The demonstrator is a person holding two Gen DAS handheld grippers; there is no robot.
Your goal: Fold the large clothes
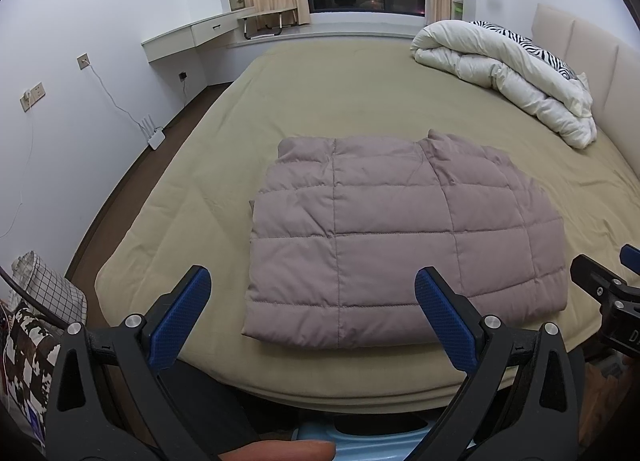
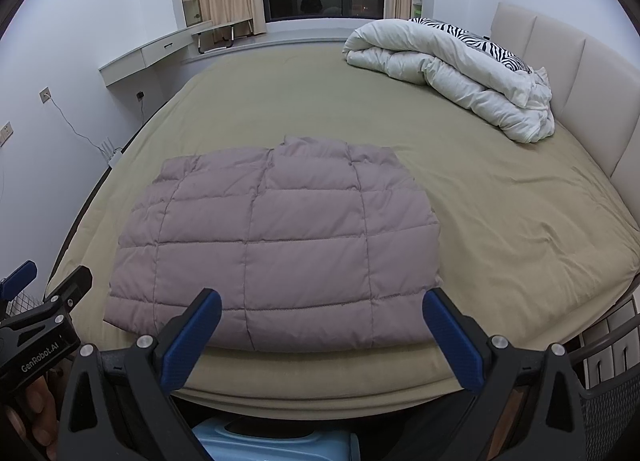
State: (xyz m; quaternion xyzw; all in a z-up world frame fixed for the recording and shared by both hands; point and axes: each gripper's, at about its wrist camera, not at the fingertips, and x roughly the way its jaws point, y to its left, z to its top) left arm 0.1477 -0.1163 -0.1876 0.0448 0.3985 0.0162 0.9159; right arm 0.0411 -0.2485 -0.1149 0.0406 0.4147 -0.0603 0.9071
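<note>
While both tongs (image 1: 313, 285) (image 2: 322, 307) gape wide, the quilted puffy jacket (image 1: 400, 237) lies folded square.

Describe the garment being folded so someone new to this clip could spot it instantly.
Start at the wide bed with the olive sheet. Near its front edge, just ahead of both open grippers, lies the quilted jacket, folded into a flat rectangle. It is dusty mauve with square stitching, unlike the rumpled white duvet by the headboard.
</note>
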